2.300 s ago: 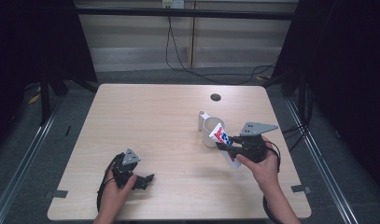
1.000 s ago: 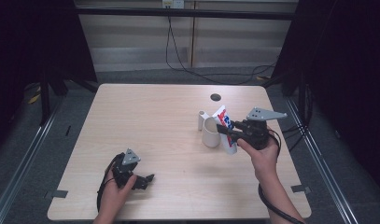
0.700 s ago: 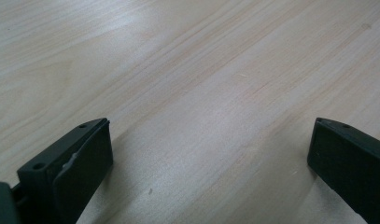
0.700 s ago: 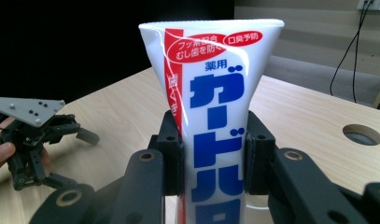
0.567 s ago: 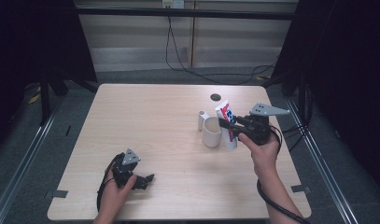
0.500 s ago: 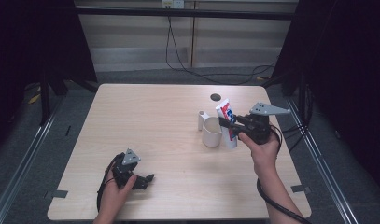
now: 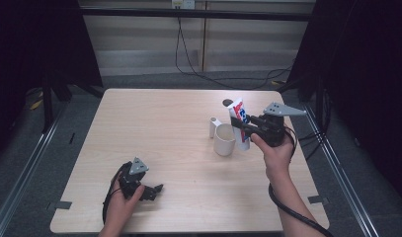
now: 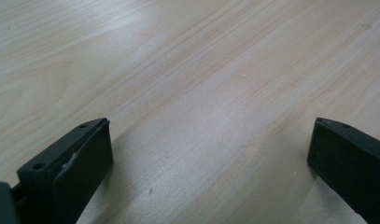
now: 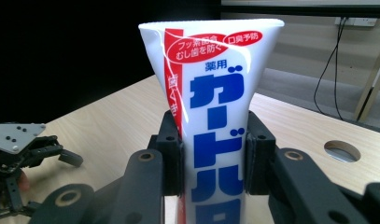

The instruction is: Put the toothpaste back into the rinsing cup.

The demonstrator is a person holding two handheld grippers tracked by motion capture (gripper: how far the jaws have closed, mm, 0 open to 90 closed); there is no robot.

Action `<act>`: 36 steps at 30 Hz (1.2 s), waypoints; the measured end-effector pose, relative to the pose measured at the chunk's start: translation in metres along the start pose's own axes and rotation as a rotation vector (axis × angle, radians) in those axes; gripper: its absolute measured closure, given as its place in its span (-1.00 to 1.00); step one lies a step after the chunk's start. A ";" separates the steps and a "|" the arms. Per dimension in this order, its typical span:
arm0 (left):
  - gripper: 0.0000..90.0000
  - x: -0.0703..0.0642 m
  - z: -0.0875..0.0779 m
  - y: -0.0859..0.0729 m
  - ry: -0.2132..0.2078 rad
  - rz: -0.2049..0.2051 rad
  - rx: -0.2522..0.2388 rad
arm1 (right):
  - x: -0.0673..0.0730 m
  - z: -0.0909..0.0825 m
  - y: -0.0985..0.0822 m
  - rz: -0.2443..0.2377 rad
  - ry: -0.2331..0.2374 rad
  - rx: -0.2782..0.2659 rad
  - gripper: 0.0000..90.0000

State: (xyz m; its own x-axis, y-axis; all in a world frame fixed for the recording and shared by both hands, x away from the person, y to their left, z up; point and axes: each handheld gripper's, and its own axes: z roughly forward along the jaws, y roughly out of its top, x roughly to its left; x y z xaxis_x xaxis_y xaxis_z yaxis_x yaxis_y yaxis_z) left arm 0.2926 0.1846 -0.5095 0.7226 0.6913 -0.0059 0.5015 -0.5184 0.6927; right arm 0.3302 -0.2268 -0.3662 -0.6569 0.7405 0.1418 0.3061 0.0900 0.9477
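Compared with before, the right tool (image 7: 244, 126) is carrying the toothpaste tube (image 7: 238, 118) higher, right of centre, clamped on it upright just beside the white cup (image 7: 224, 139), probably for insertion. Lower left, the left tool (image 7: 150, 190) is resting apart on the bench (image 7: 164, 123).

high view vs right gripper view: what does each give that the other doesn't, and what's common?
High view alone: the white cup standing on the table, just left of the tube, and the person's right hand. Right gripper view alone: the blue and red print on the tube, readable, and the jaw pads pressing its sides. Both: the toothpaste tube held upright in the right gripper, the left gripper resting on the table, and the table's cable hole.
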 end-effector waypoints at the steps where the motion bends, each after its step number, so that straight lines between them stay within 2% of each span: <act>1: -1.00 0.000 0.000 0.000 0.000 -0.001 0.000 | 0.000 0.001 0.000 0.001 -0.002 0.001 0.47; 6: -1.00 0.000 0.000 0.000 0.000 0.001 0.001 | -0.002 0.003 0.000 0.016 -0.003 -0.022 0.47; 36: -1.00 0.000 0.000 0.000 0.000 -0.001 0.000 | -0.006 0.031 0.009 0.012 -0.052 -0.022 0.46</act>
State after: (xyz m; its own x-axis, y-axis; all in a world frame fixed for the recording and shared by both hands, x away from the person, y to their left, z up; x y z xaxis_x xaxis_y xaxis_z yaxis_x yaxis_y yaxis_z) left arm 0.2925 0.1845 -0.5095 0.7220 0.6919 -0.0068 0.5024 -0.5174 0.6928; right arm 0.3579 -0.2100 -0.3675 -0.6163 0.7753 0.1384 0.2983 0.0671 0.9521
